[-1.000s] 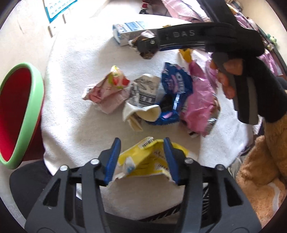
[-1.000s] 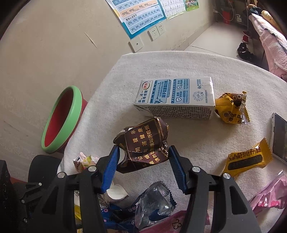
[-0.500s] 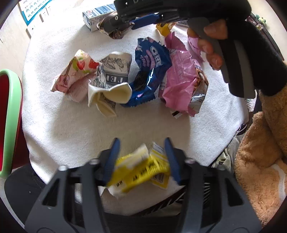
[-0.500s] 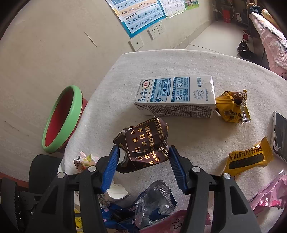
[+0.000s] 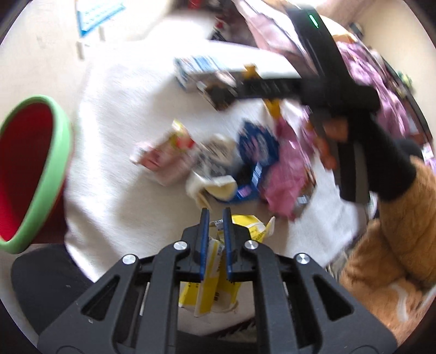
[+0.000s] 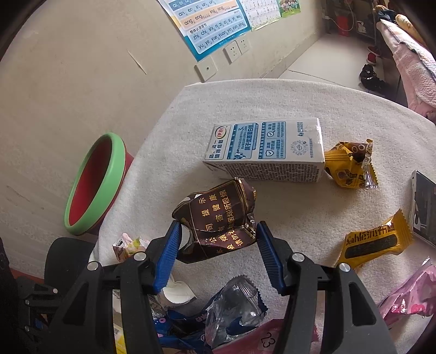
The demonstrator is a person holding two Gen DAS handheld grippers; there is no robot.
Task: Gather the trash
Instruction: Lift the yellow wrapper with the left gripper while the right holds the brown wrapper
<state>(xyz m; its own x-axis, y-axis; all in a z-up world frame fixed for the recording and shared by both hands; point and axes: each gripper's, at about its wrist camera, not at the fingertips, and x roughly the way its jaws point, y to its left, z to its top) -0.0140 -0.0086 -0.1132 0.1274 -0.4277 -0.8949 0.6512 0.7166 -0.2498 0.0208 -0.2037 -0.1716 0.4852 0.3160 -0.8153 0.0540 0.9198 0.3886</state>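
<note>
Fingers of the left gripper (image 5: 215,239) have just been closed onto the yellow wrapper (image 5: 211,288); the right gripper (image 6: 218,254) is clamped on the brown packet (image 6: 218,223). Neither is binned in the red bucket (image 6: 94,185). Carton (image 6: 264,151) and wrappers are left on the counter (image 6: 272,100).

Pinyin wall chart (image 6: 212,24) — wall sockets (image 6: 236,49) below
</note>
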